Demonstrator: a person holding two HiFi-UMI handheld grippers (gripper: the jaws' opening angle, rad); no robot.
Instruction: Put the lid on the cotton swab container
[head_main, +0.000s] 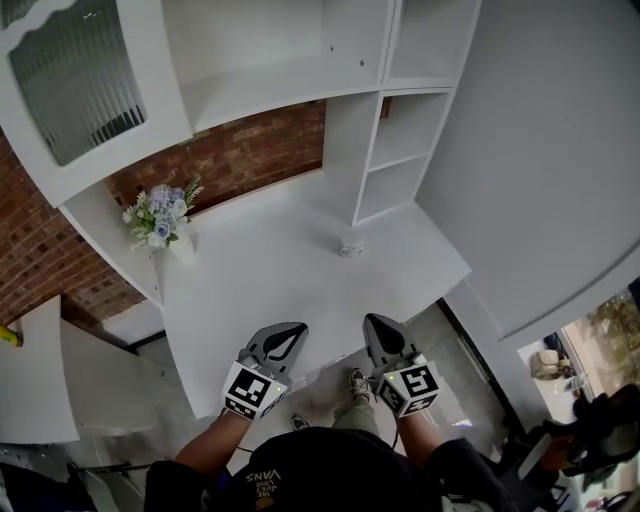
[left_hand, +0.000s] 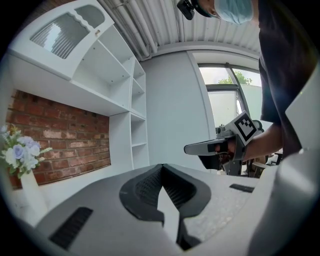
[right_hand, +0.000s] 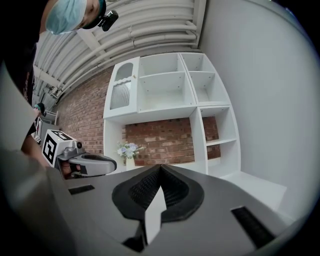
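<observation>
cotton swab container (head_main: 350, 246) on white desk (head_main: 260, 280) beside shelf unit (head_main: 395, 150), left gripper (head_main: 288, 332) and right gripper (head_main: 377, 324) side by side at desk's near edge, pointing forward, jaws closed, empty, container small, pale, perhaps round, detail unclear

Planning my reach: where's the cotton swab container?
In the head view, the cotton swab container sits on the desk, right of centre, by the foot of the shelf unit; the flower vase stands far to its left.

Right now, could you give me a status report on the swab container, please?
Left gripper shut, empty; right gripper shut, empty. Small container far back on desk, lid too small to tell. Flower vase off left.
</observation>
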